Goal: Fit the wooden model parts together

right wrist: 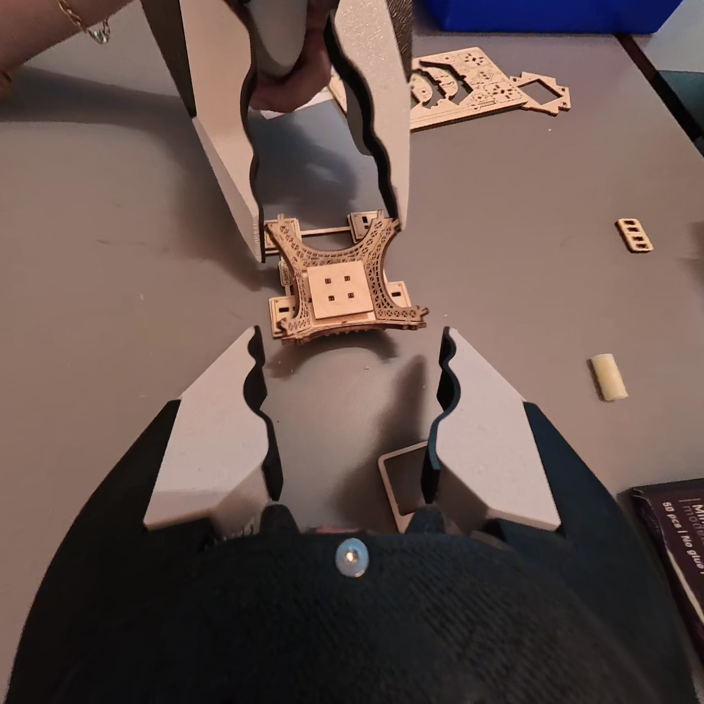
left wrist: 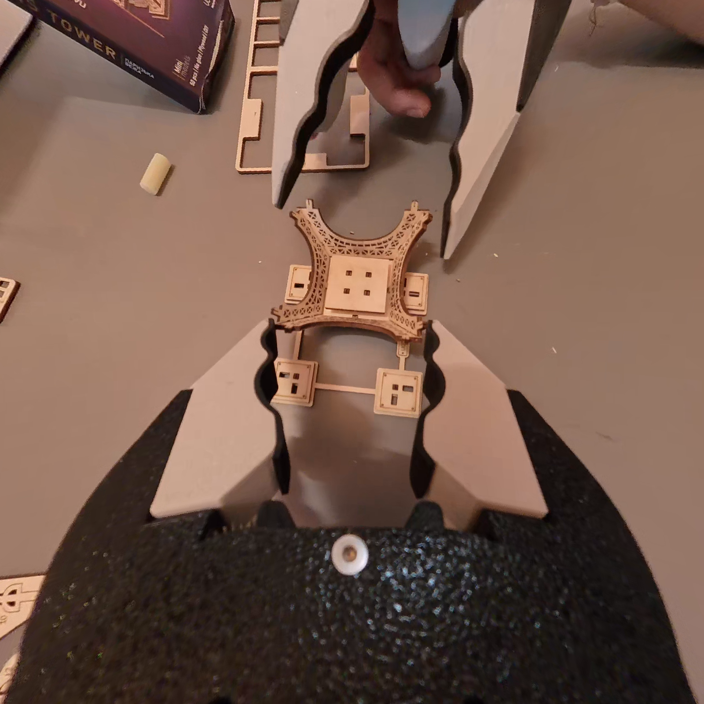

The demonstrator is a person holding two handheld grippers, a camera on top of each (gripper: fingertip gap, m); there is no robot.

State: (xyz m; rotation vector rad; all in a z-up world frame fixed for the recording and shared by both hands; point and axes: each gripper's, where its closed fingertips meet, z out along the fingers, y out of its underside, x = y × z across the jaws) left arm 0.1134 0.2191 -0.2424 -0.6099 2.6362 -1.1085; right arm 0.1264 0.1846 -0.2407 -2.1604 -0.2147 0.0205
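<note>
The wooden tower section [left wrist: 356,282], a lattice with four splayed legs and a square top plate with slots, hangs askew over the base frame [left wrist: 398,392] of four square pads. My left gripper [left wrist: 350,325] has its fingertips [left wrist: 271,327] against the section's two near legs and holds it. From the right wrist view, the left gripper [right wrist: 329,242] clamps the far legs of the tower section [right wrist: 339,293], whose near end is raised off the base frame [right wrist: 280,308]. My right gripper [right wrist: 350,333] is open and empty, just short of the near legs. It faces the left gripper in the left wrist view [left wrist: 362,228].
On the grey table lie a purple box [left wrist: 144,45], also seen at the right [right wrist: 670,552], a pale cylinder [left wrist: 155,179], an emptied wooden sheet [left wrist: 247,114], part sheets [right wrist: 476,84], a small slotted piece [right wrist: 633,235], a square frame piece [right wrist: 400,484] and a blue bin [right wrist: 552,15]. One gripper's finger ends stand about 5 centimeters off the other's.
</note>
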